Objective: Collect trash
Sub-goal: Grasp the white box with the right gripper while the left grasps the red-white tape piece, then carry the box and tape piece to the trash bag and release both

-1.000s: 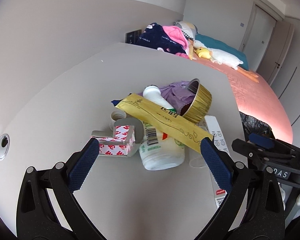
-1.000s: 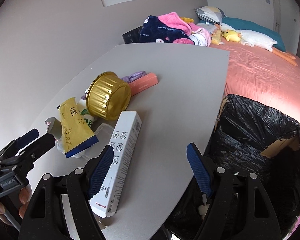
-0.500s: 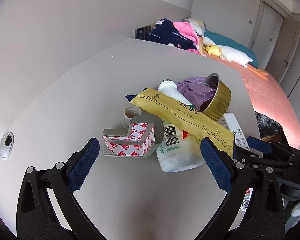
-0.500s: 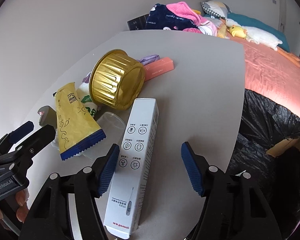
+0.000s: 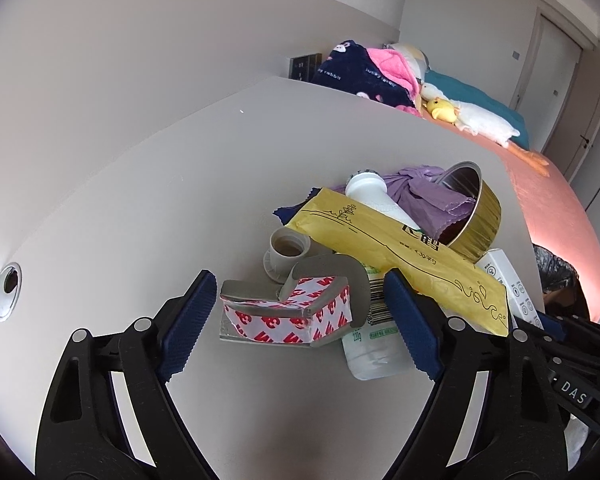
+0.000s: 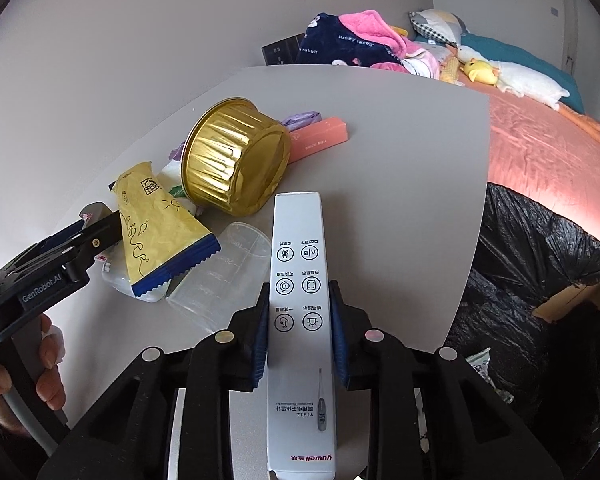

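Most left: gold foil cup (image 6: 236,160), yellow sachet (image 6: 160,224), white bottle (image 5: 374,344) and taped grey bracket (image 5: 288,308) lie on the grey bench (image 5: 160,184).
Right gripper (image 6: 300,336): clamped on long white thermometer box (image 6: 300,320), beside black bin bag (image 6: 540,280).
Left gripper (image 5: 296,316): wide, closing around bracket, not touching.

Right hand-held gripper (image 6: 299,334) clamped shut; left hand-held gripper (image 5: 298,322) closing, pads untouching.

Bright soft daylight, sharp, fisheye-warped edges
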The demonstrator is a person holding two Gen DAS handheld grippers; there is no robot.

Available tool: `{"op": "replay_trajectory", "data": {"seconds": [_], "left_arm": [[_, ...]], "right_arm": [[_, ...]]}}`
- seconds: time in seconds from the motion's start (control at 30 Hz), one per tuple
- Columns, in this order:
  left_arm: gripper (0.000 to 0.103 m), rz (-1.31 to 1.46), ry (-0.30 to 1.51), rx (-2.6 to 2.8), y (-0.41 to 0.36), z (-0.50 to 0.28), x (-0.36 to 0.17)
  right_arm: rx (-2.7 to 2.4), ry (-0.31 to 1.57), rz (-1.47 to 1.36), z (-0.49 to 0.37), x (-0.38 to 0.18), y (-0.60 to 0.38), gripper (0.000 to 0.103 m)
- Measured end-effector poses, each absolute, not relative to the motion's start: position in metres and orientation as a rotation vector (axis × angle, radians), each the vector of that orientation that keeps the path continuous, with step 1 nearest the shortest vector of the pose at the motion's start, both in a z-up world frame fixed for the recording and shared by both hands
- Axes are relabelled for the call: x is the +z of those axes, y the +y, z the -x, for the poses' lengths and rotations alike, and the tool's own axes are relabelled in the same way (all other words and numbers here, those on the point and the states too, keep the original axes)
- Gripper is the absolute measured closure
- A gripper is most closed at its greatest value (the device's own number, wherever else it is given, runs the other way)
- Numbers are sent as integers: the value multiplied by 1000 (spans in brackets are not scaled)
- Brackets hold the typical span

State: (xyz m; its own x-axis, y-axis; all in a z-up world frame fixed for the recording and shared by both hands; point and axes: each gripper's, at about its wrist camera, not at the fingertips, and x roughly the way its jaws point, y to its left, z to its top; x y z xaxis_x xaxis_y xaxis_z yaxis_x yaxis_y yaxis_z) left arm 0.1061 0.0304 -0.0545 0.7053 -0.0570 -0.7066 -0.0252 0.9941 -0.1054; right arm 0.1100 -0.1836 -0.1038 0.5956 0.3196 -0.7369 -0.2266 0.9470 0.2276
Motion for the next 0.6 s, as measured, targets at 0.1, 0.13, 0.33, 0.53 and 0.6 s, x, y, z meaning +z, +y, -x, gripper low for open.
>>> {"op": "replay_trajectory", "data": {"seconds": [0.1, 0.13, 0.33, 0.53, 0.6], "left_arm": [[37, 113, 777, 0, 34, -103, -54], [37, 116, 776, 0, 35, -102, -55], [38, 130, 751, 11, 37, -97, -51], [38, 139, 711, 12, 39, -85, -36], [38, 145, 702, 8, 38, -82, -30]], "right_arm": [[331, 876, -123, -109, -102, -185, 75], [333, 876, -124, -109, -102, -185, 75], [338, 870, -132, -104, -98, -187, 75], [338, 849, -141, -99, -90, -192, 75], [338, 841, -148, -97, -87, -195, 75]]}}
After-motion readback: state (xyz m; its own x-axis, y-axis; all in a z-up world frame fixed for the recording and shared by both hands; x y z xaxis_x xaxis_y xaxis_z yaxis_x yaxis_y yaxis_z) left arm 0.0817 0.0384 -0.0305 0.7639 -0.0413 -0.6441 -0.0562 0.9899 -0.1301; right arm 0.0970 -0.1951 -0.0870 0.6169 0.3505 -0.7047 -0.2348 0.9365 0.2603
